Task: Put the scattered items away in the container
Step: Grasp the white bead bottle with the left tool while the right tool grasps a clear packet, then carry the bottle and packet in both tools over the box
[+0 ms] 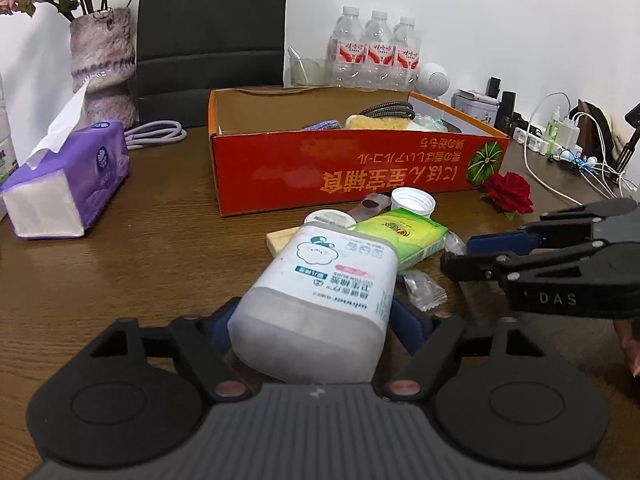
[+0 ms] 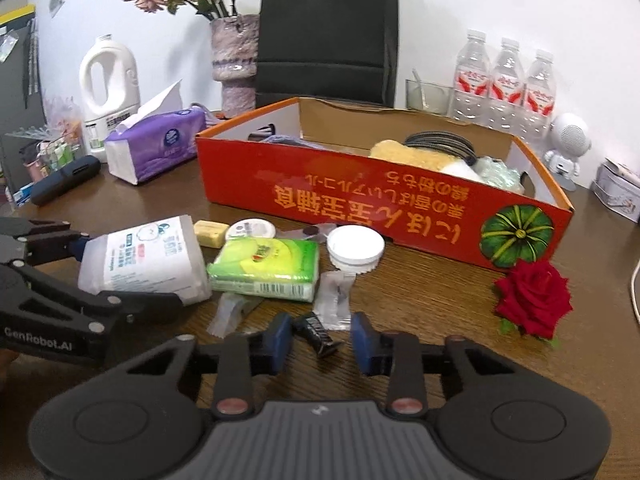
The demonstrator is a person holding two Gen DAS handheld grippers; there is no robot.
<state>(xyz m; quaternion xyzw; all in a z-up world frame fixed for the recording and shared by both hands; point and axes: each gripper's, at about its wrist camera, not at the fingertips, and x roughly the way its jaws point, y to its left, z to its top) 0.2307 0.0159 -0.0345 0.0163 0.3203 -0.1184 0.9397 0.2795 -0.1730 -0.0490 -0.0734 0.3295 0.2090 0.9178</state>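
Left tongs (image 1: 316,322) clamped on the white cotton-bud box (image 1: 320,280), one blue pad against each side, box lying tilted on the table (image 1: 140,260) with its grey end nearest. Right tongs (image 2: 322,340) apart, low over the table just right of that box; between the pads a small black piece (image 2: 316,334), one end against the left pad, well clear of the right pad.

Just beyond the cotton-bud box, a loose cluster on the wood:
- green tissue pack (image 2: 268,268), touching the box's far right corner;
- small yellow block (image 2: 208,232) and round white tin (image 2: 250,229), side by side behind it;
- white screw lid (image 2: 354,248), open side up, right of the green pack;
- clear wrappers (image 2: 334,300), near the right tongs;
- red rose (image 2: 534,298), apart on the right, beside the container's near right corner.

Farther back, the orange cardboard container (image 1: 360,168), long side toward the tongs, print upside down. Inside, at its right end, a coiled cable (image 2: 440,140) and a yellow sponge (image 2: 404,154); left end mostly hidden behind the near wall.

Left of the container, a purple tissue pack (image 1: 68,184) with one sheet pulled up, and behind it a vase (image 1: 102,60) of dried flowers. Three water bottles (image 1: 378,52) in a row against the far wall.
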